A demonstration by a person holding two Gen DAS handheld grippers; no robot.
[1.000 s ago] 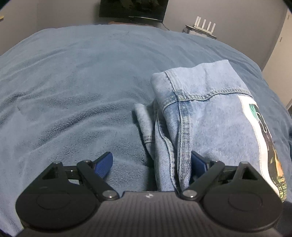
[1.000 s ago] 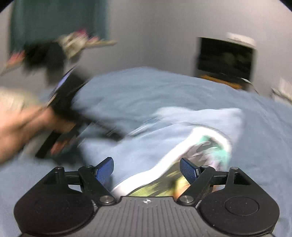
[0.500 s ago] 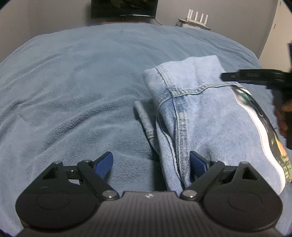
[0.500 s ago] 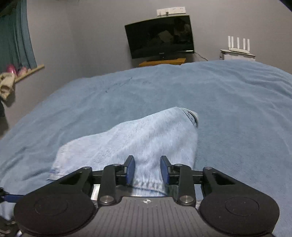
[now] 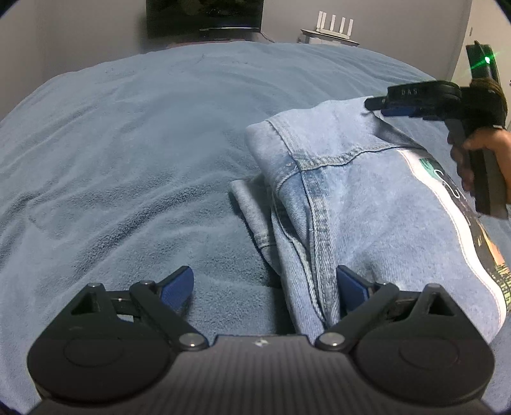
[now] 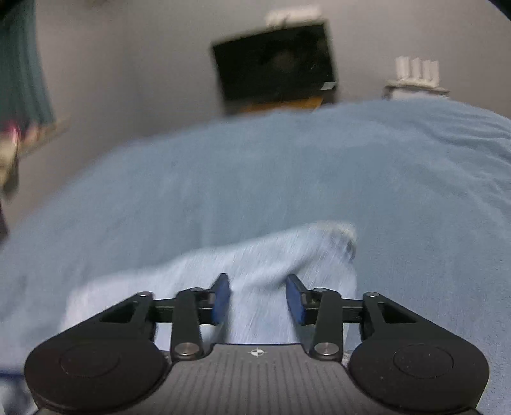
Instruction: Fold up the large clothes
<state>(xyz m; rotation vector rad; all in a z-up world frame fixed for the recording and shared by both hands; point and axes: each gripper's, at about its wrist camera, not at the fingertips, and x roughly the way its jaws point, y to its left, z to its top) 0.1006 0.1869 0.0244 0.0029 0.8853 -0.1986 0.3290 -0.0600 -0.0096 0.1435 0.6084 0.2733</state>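
Note:
A light blue denim garment (image 5: 367,207) with a printed patch lies folded on the blue bed cover (image 5: 143,143). My left gripper (image 5: 265,287) is open at its near edge; the right finger (image 5: 351,287) rests against the denim folds, the left finger over the cover. My right gripper (image 6: 258,300) is partly open just above the denim (image 6: 262,255); this view is blurred. The right gripper also shows in the left wrist view (image 5: 399,107), held by a hand above the garment's far corner.
A dark TV (image 5: 204,16) and a white router (image 5: 332,27) stand by the far wall. Teal curtains (image 6: 22,64) hang at the left in the right wrist view. The bed cover spreads wide to the left of the garment.
My right gripper has swung over the garment, narrowed its jaws, then widened them a little, and moved toward the far corner. My left gripper has held its place, open.

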